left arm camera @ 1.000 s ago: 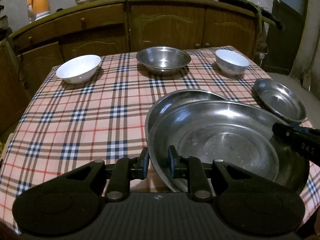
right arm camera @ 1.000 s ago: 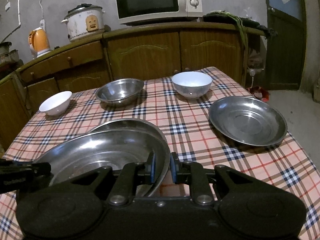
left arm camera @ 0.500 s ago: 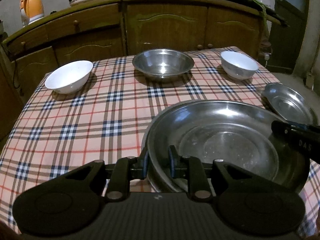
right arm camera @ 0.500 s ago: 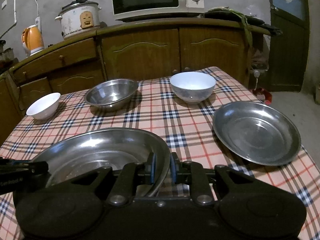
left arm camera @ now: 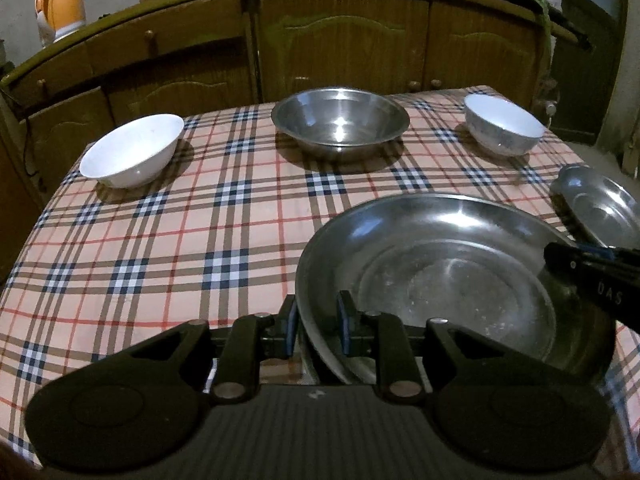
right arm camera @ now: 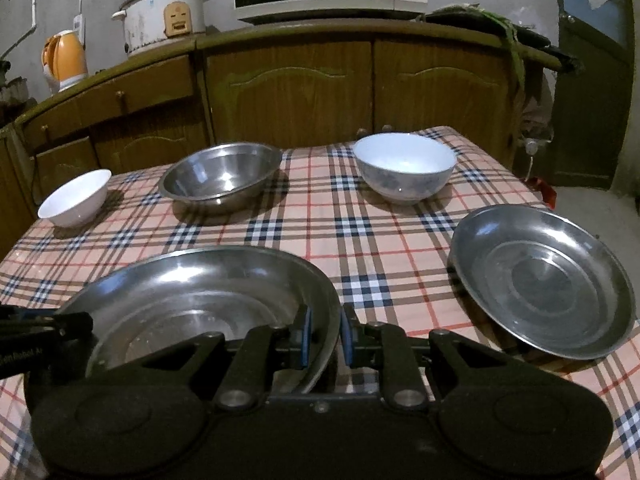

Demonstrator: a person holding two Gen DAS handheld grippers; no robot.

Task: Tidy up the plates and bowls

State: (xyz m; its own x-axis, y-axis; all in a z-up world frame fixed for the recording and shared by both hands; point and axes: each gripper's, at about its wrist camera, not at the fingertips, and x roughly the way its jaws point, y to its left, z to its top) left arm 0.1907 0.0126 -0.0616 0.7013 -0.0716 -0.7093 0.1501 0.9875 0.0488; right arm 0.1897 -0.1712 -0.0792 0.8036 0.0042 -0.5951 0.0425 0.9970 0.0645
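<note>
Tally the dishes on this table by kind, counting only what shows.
White bowls: 2, the left white bowl and the right white bowl
Steel bowls: 1, the steel bowl
Steel plates: 2, the held steel plate and the loose steel plate
Total: 5

The left gripper (left arm camera: 317, 325) points downward at a slant, its blue pads (left arm camera: 291, 326) pinched on the near left rim of the plate (left arm camera: 440, 264). The right gripper (right arm camera: 325, 334) tilts down likewise, jaws clamped on the plate's right rim. Each gripper's black tip shows at the edge of the other's view.
</note>
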